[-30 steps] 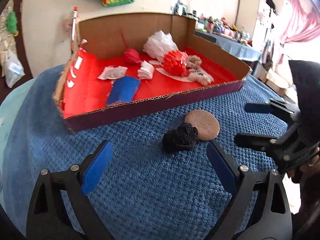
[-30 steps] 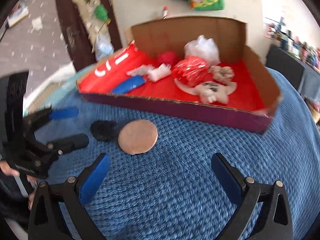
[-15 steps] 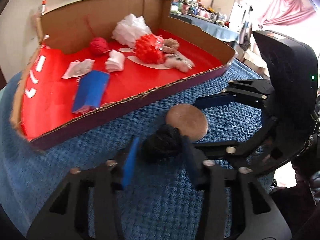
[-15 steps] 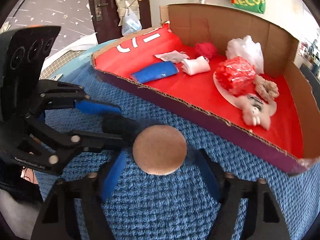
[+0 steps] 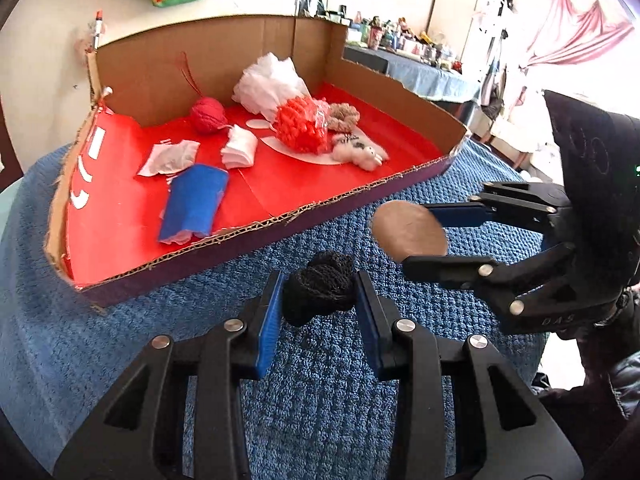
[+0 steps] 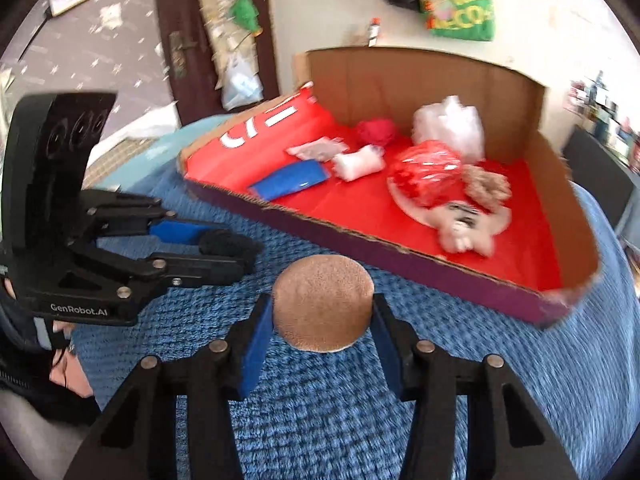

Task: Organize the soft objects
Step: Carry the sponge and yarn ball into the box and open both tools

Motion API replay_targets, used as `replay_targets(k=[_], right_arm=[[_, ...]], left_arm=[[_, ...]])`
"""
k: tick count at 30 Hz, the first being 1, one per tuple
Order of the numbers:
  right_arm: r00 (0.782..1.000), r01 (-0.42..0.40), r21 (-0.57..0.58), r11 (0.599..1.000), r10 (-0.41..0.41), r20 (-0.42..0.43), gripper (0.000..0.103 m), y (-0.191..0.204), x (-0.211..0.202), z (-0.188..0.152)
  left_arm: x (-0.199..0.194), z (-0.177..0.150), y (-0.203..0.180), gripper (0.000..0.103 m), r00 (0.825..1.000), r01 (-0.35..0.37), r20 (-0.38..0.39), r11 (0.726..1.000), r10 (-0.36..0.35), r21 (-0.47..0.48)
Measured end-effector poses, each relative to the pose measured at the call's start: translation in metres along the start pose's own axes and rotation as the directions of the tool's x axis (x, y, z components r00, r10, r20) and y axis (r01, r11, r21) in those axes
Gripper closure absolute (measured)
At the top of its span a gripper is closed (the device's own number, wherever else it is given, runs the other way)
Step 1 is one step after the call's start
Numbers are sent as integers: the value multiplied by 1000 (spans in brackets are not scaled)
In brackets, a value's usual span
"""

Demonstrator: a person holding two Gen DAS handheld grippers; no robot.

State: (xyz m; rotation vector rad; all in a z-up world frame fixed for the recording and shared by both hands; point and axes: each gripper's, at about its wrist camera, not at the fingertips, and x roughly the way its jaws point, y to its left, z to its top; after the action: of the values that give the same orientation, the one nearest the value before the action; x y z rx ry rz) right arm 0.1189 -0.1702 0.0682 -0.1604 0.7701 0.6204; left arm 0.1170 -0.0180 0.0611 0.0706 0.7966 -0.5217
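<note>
Left wrist view: cardboard tray (image 5: 384,92) with red liner sits on the blue towel (image 5: 120,340), just past the grippers. Inside it: red yarn ball (image 5: 208,115), white plastic bag (image 5: 272,84), red pom-pom (image 5: 301,128), small plush toy (image 5: 360,152), folded white cloth (image 5: 239,151), blue cloth (image 5: 196,202). Tray's low front wall stands between the grippers and the liner. Left gripper (image 5: 318,298) narrowed, both blue pads pressing a black mesh ball (image 5: 320,294); can't tell whether the ball is off the towel. Right gripper (image 5: 416,236) comes in from the right side, pinching a tan round pad (image 5: 408,234) edge-on, near the tray's front wall.

Right wrist view: motion-blurred. Same tray (image 6: 440,268) ahead and to the right, door (image 6: 176,40) behind. Right gripper (image 6: 322,314) narrowed, pads on both edges of the tan round pad (image 6: 322,308), face toward camera. Left gripper (image 6: 236,248) at left, clamped on the black mesh ball (image 6: 228,242), close beside the pad.
</note>
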Motion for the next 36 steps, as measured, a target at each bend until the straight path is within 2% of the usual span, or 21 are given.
replay_targets(k=[5,10,18,25,36], right_arm=[[1000,17,40,999,-18,15,51,-2,-9,-6],[999,23,33,999,-24,27,51,-3,-15,-2],[998,16,8,1000,-16,67,50,-12,-14,41],[1000,-4,11,1000,4,-19,50,-36,25,72],[988,-44,9,999,44,-148,49,-60,74,80]], left_arm=[[-6,-4,-1,70,1000,5,18,1000,-5,-12],[-11,-1,-1,70,999,9,35,1000,-9,-15],[-12,35,7,70,998,29,60,999,-30,24],[25,68,21,70,999,47,-17,997,-46,59],[74,86,40,70,991,70,-117,995,-61,75]])
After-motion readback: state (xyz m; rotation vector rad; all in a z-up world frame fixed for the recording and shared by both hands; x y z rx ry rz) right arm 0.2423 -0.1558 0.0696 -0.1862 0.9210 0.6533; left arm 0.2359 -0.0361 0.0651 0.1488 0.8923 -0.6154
